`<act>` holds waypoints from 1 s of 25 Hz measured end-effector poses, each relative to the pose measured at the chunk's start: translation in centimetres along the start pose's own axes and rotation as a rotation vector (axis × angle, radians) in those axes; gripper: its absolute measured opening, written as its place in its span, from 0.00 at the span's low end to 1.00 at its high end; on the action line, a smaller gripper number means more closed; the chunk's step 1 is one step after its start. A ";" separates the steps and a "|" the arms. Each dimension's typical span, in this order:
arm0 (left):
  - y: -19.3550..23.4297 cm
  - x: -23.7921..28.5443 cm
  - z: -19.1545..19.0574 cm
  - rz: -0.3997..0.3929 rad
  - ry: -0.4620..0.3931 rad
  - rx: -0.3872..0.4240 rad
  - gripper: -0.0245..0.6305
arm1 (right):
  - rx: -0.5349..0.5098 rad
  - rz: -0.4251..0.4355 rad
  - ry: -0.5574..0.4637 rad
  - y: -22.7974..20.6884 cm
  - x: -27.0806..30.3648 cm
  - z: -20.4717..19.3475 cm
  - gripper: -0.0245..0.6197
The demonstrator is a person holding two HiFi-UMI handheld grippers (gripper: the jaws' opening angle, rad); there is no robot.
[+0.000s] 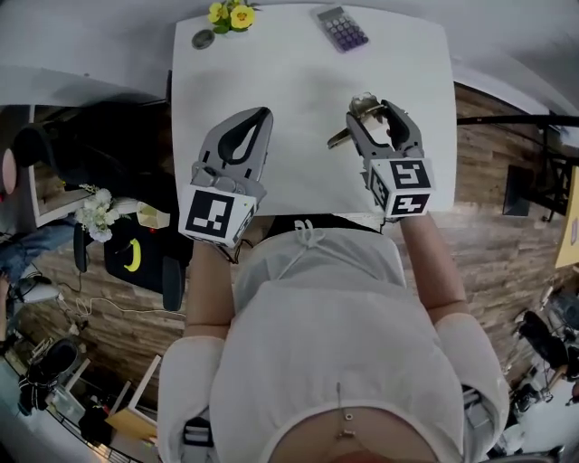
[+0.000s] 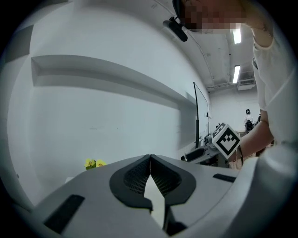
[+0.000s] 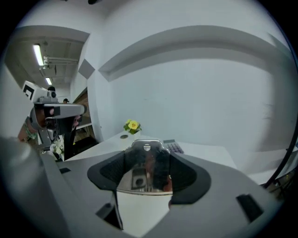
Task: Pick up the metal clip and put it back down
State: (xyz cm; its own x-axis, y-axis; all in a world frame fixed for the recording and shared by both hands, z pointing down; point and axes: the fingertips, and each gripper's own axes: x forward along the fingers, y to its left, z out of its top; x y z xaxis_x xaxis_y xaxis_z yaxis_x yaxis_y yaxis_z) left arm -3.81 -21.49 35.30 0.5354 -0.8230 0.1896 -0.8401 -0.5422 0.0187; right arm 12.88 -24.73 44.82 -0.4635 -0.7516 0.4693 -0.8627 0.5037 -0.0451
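My right gripper is shut on a shiny metal clip, over the right part of the white table. In the right gripper view the clip fills the gap between the dark pads, its flat mirror face toward the camera and a small hole near its top edge. My left gripper hovers over the table's left half with its jaws shut and nothing in them. Its two pads meet at the tip in the left gripper view.
A calculator lies at the table's far edge, right of centre. Yellow flowers and a small dark round object sit at the far left corner. Wood floor and office clutter surround the table.
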 end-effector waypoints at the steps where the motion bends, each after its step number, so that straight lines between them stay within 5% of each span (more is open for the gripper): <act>1: 0.1 0.1 -0.7 -0.003 0.023 -0.001 0.07 | -0.001 0.006 0.029 0.0 0.8 -1.0 0.49; 11: 2.0 0.5 -7.0 -0.010 0.154 -0.058 0.07 | -0.020 0.075 0.261 2.6 7.6 -10.5 0.49; 25: 1.9 2.1 -10.4 -0.018 0.208 -0.106 0.07 | -0.088 0.080 0.403 2.2 10.3 -14.4 0.49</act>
State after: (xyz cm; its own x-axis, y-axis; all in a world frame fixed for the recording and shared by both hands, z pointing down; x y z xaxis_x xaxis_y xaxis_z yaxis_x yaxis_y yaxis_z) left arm -5.19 -22.43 45.91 0.5301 -0.7547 0.3865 -0.8409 -0.5267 0.1249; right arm 9.16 -25.20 62.28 -0.3965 -0.4906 0.7760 -0.7984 0.6014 -0.0278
